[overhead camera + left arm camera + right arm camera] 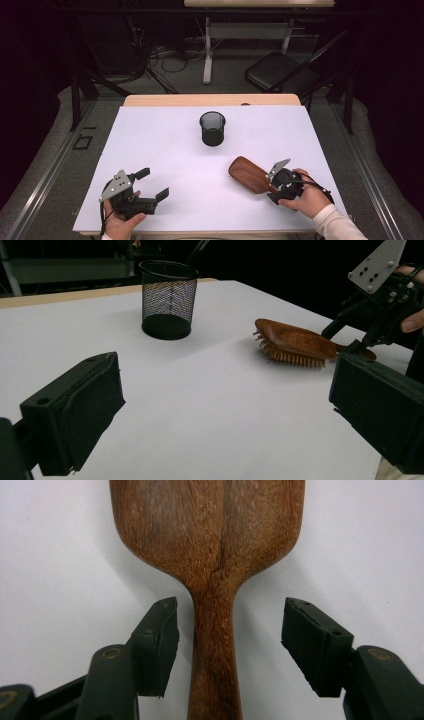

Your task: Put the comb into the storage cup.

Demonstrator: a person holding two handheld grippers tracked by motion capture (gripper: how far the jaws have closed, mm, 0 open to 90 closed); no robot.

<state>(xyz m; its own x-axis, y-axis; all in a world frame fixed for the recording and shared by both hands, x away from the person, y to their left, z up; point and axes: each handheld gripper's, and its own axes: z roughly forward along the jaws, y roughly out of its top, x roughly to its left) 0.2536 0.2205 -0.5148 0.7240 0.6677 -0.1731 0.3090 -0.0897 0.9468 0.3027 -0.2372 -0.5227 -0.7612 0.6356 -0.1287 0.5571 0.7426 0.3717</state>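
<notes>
Straddled wooden hairbrush (212, 555) handle near surface's (165, 145) right front edge, right tongs (227, 645) apart, not touching. Left tongs (220, 420) gaped wide, empty. No legible writing anywhere.

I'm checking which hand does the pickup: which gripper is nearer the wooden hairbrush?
Right. The right gripper straddles the wooden hairbrush handle, jaws open, pads not touching. The left gripper sits apart at the table's near left, open and empty.

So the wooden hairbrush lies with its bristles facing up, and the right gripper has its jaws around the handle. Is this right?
Not quite. The hairbrush lies bristles down on the table; the left gripper view shows them under the wooden back. The right gripper does have its jaws either side of the handle.
</notes>
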